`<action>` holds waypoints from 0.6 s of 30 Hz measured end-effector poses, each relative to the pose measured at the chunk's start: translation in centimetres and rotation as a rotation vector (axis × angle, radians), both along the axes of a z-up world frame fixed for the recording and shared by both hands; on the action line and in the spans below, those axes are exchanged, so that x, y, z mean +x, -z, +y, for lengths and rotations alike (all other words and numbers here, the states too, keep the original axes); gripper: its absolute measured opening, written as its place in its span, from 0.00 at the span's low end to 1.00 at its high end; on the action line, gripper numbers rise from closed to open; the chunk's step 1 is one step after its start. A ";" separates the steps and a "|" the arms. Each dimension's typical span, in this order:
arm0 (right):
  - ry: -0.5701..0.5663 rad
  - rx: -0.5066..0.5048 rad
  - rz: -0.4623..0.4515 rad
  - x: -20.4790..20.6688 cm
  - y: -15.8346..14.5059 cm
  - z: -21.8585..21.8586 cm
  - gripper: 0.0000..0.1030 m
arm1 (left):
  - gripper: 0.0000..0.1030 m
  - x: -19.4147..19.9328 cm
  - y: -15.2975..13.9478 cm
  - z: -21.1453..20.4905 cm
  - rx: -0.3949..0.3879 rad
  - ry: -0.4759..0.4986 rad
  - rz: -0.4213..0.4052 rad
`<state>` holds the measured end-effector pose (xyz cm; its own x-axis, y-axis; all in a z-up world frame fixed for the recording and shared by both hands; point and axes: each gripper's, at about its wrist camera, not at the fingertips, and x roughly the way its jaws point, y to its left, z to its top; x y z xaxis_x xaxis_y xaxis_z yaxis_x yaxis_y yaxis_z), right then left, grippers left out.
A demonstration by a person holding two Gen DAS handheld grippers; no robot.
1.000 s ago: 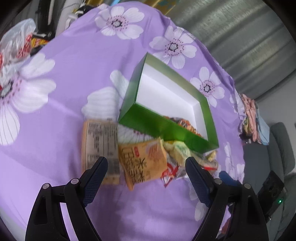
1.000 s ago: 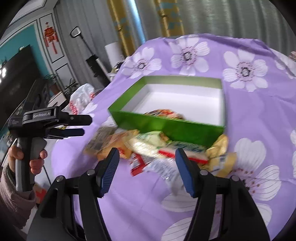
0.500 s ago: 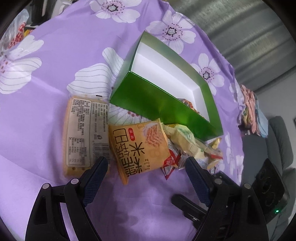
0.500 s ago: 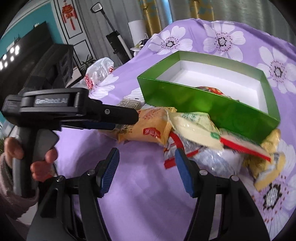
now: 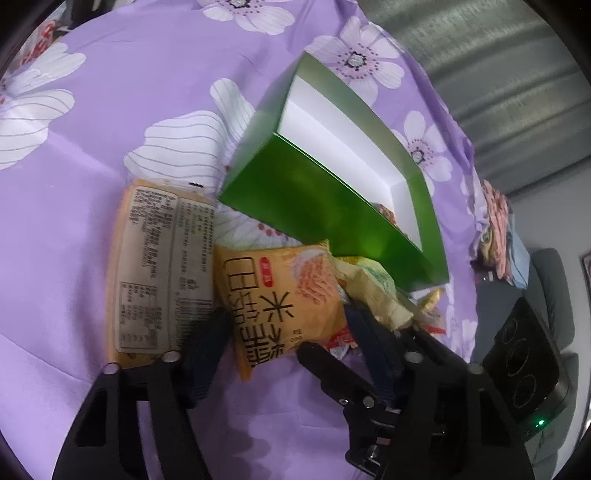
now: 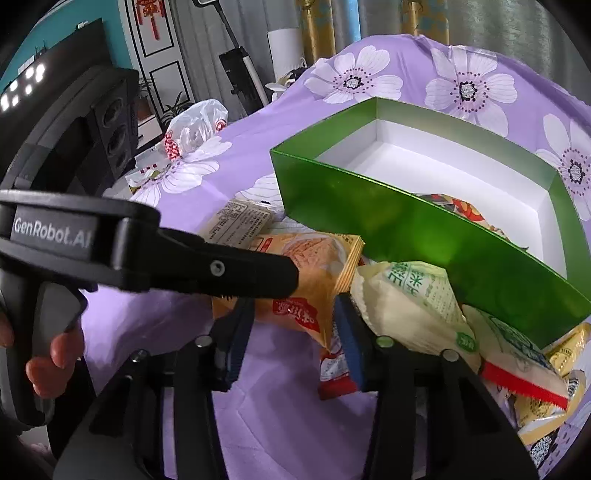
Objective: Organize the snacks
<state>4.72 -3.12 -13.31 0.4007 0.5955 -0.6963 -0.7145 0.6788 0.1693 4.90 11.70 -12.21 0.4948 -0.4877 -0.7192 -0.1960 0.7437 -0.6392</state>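
Left hand-held gripper (image 5: 286, 341) straddles the orange snack packet (image 5: 280, 295).

Cloth (image 5: 122, 110): purple w/ white flowers, covers desk.
Plastic bag (image 6: 195, 127): white, red print, on cloth at 10 o'clock in right view.
TV (image 6: 55, 62): dark, 10 o'clock, by teal wall.
Vacuum (image 6: 240, 70): black/white, upright, 11 o'clock.
Curtains (image 6: 373, 18): gold + blue, 12 o'clock.
Chair (image 5: 557, 280): grey, 3 o'clock in left view.
Clothes pile (image 5: 498, 229): patterned, just past cloth edge, 3 o'clock.
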 end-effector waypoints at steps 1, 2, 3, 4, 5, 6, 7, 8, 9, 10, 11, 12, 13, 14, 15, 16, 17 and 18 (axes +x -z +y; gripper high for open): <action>-0.005 0.000 0.004 0.1 0.1 0.0 0.38 | 0.56 0.0 0.2 0.1 -0.005 -0.002 0.005; -0.008 0.006 0.008 0.1 0.1 -0.1 0.35 | 0.54 0.0 0.3 0.1 -0.005 -0.004 0.008; -0.008 0.009 0.012 0.1 0.1 -0.1 0.30 | 0.51 0.0 0.4 0.1 0.003 -0.006 0.011; -0.009 0.011 0.016 0.1 0.2 -0.1 0.27 | 0.51 0.0 0.4 0.0 0.008 -0.006 0.007; -0.007 0.013 0.020 0.1 0.3 -0.1 0.25 | 0.50 -0.1 0.4 -0.1 0.014 -0.009 0.006; -0.005 0.013 0.023 0.1 0.3 0.0 0.23 | 0.49 -0.1 0.3 -0.2 0.022 -0.014 0.004; -0.009 0.009 0.020 -0.1 0.3 0.1 0.22 | 0.49 -0.2 0.2 -0.2 0.025 -0.017 0.001; -0.012 0.007 0.014 -0.2 0.3 0.2 0.19 | 0.49 -0.4 -0.1 -0.2 0.033 -0.018 -0.005; -0.013 0.007 0.007 -0.4 0.2 0.2 0.18 | 0.49 -0.4 -0.3 -0.3 0.043 -0.015 -0.013; -0.017 0.011 0.003 -0.6 0.1 0.2 0.18 | 0.48 -0.6 -0.5 -0.3 0.051 -0.013 -0.019; -0.018 0.014 -0.005 -0.9 -0.1 0.1 0.17 | 0.48 -0.9 -0.9 -0.5 0.066 -0.011 -0.030; -0.012 0.021 -0.009 -1.2 -0.3 0.0 0.17 | 0.48 -1.1 -1.3 -0.6 0.078 -0.009 -0.039; -0.010 0.029 -0.007 -1.2 -0.5 -0.1 0.17 | 0.48 -1.3 -1.7 -0.7 0.088 -0.004 -0.049; -0.010 0.039 -0.005 -1.3 -0.7 -0.3 0.17 | 0.48 -1.5 -2.0 -0.7 0.093 -0.002 -0.057; -0.007 0.048 -0.012 -1.6 -1.1 -0.5 0.17 | 0.48 -1.8 -2.6 -0.8 0.103 0.001 -0.070; -0.007 0.054 -0.016 -1.8 -1.4 -0.6 0.17 | 0.48 -2.0 -3.0 -0.9 0.113 0.002 -0.082; -0.009 0.064 -0.022 -2.0 -1.7 -0.8 0.17 | 0.48 -2.3 -3.5 -0.9 0.126 0.004 -0.096; -0.011 0.078 -0.030 -2.3 -2.2 -1.0 0.17 | 0.48 -2.6 -4.2 -1.0 0.145 0.006 -0.113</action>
